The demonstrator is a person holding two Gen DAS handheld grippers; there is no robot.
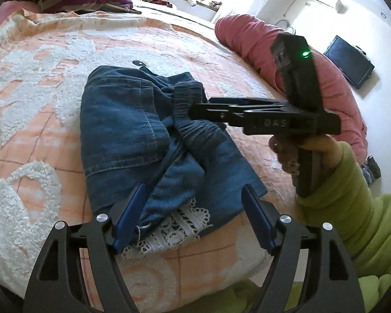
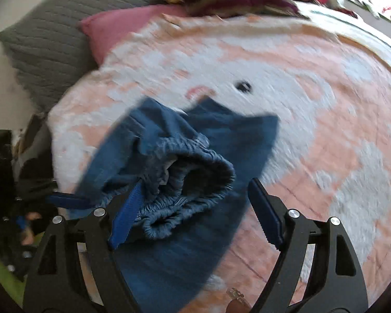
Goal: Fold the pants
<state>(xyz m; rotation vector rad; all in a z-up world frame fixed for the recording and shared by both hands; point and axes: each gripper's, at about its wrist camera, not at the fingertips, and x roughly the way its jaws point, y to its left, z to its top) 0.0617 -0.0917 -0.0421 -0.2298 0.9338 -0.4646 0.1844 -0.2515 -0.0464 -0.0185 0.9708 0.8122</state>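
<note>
The pants [image 1: 143,135] — blue denim, already gathered into a compact, rumpled bundle — are seen lying on the peach-and-white bedspread [image 1: 39,104], just short of its small dark eye mark, so the folding is judged mostly done, with the bunched elastic waistband [image 2: 190,167] and white lace hem [image 1: 174,229] left to be squared. The left gripper [image 1: 193,216] is held apart over the hem; the right gripper [image 2: 193,216] is spread around the waistband, clamped on nothing. Only the letters "DAS" [image 1: 273,123] can be read, on the right gripper's body.

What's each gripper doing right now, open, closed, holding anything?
Left gripper: open, jaws either side of the pants hem, gripping nothing.
Right gripper: open at the elastic waistband, not clamped.
</note>
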